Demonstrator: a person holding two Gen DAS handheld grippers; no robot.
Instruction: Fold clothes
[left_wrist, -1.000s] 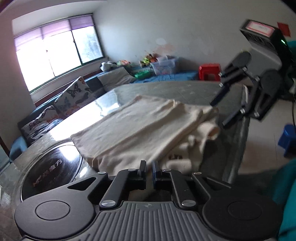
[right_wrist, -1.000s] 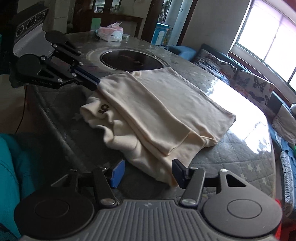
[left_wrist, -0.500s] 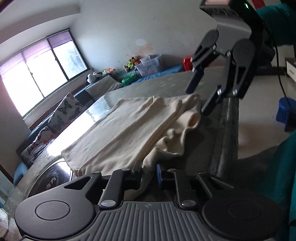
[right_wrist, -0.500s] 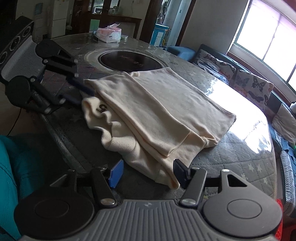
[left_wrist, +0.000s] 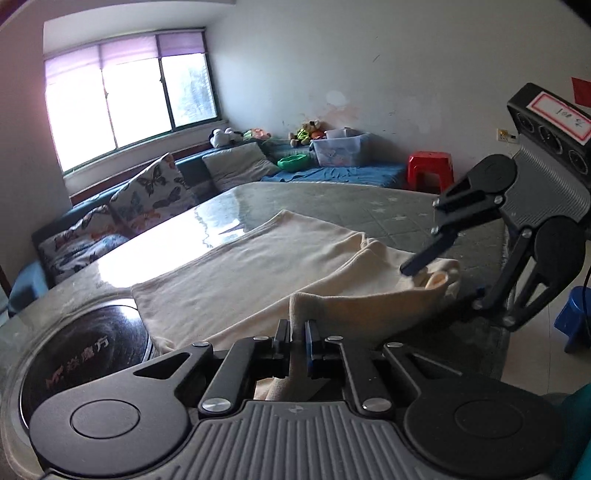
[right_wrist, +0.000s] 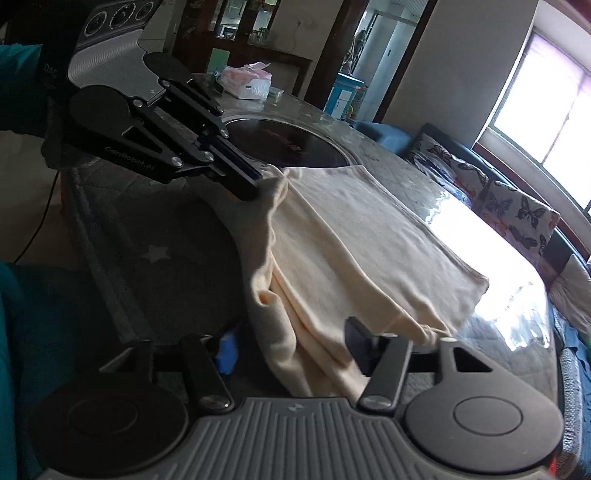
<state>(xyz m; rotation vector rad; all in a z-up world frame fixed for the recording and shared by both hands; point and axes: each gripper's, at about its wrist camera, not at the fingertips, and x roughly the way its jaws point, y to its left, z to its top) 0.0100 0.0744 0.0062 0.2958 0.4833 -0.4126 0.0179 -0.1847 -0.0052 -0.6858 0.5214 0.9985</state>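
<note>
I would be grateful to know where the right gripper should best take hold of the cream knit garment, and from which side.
Grip the bunched near corner of the cream knit garment, coming from the table's near edge. Its layers hang together there between the right gripper's fingers, which have just been closing, while the left gripper already pinches the opposite near corner.

Home living room. Butterfly cushions (left_wrist: 155, 192) on sofa under window (left_wrist: 129, 99); stuffed toys (left_wrist: 309, 130), storage bin (left_wrist: 340, 149), red stool (left_wrist: 430, 171) by wall; counter (left_wrist: 332, 199) with built-in hotplate (right_wrist: 284, 144), tissue pack (right_wrist: 245, 81).
</note>
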